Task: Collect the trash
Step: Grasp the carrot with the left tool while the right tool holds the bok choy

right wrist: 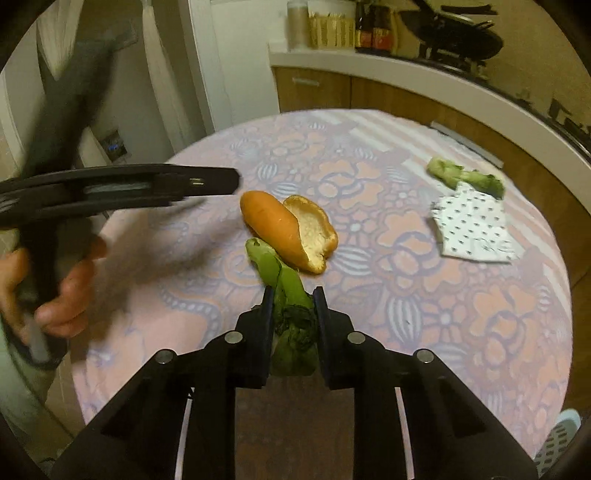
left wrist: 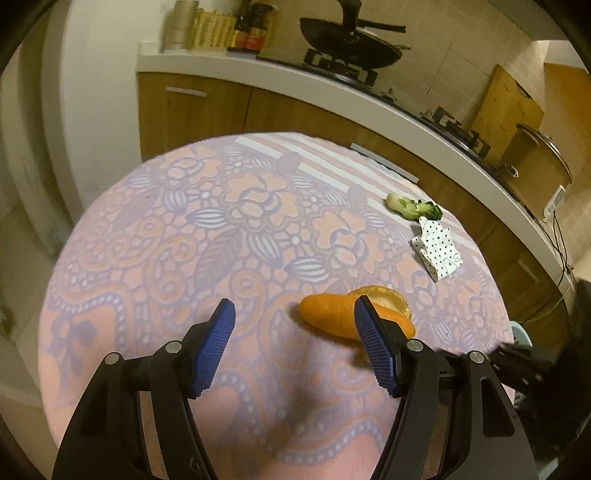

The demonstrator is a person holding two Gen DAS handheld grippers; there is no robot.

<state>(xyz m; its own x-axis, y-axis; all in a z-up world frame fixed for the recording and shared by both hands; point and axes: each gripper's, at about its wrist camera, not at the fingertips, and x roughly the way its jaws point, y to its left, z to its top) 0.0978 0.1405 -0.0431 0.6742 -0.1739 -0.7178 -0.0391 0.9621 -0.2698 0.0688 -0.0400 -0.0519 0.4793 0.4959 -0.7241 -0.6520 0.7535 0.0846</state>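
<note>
Black jaws of the right gripper point(right wrist: 293, 295) are clamped on a limp green vegetable stalk point(right wrist: 288, 295), its dark leafy end bunched between the pads and its pale stem poking out ahead toward the bread roll point(right wrist: 284, 230). That split bread roll lies on the round table's floral pink and lilac cloth point(right wrist: 443, 314), golden crust up and its white crumb showing on the far side, and the stalk's tip reaches just beside its near edge; whether they touch cannot be told. Beyond the roll and to its right sits a crumpled white paper with black dots point(right wrist: 474, 230), and just behind that paper a second green vegetable scrap point(right wrist: 463, 177) lies close against it. To the left of the roll, the left gripper point(right wrist: 207, 182) comes in from the side, held by a person's hand point(right wrist: 55, 295) wrapped around its black handle. From its own camera, the left gripper point(left wrist: 295, 321) stands spread, its blue ribbed pads point(left wrist: 218, 343) wide apart with only bare cloth between them; the roll point(left wrist: 328, 312) lies just beyond the right-hand pad, partly hidden by it. Past the table, well behind the roll, runs a white kitchen counter point(right wrist: 424, 74) over wooden cabinets, carrying bottles point(right wrist: 373, 33) and a dark wok point(right wrist: 458, 35) on the stove.
</note>
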